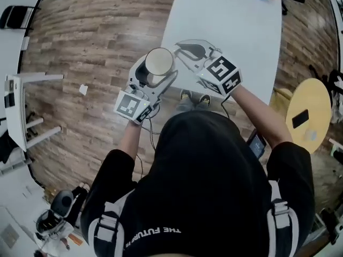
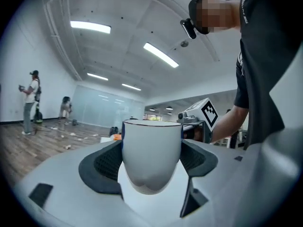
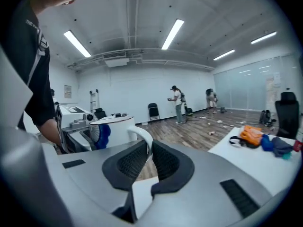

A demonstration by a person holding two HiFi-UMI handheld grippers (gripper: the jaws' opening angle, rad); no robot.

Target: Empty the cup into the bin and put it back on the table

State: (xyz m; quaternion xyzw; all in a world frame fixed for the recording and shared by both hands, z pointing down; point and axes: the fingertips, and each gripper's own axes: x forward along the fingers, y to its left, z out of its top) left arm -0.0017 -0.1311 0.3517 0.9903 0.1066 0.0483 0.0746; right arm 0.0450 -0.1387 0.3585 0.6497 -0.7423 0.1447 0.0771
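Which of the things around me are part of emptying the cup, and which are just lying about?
On the job: cup, gripped by the left gripper round its body and by the right gripper at its handle; white table. No bin shows.
Lying about: orange bag, blue cloth, black phone on the round yellow table.

White cup, white table, brown wood-plank floor, yellow side table, person's black top

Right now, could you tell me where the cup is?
Head view, centre: the cup is held aloft beside the corner of the table, body clamped in the left gripper, handle pinched by the right gripper.
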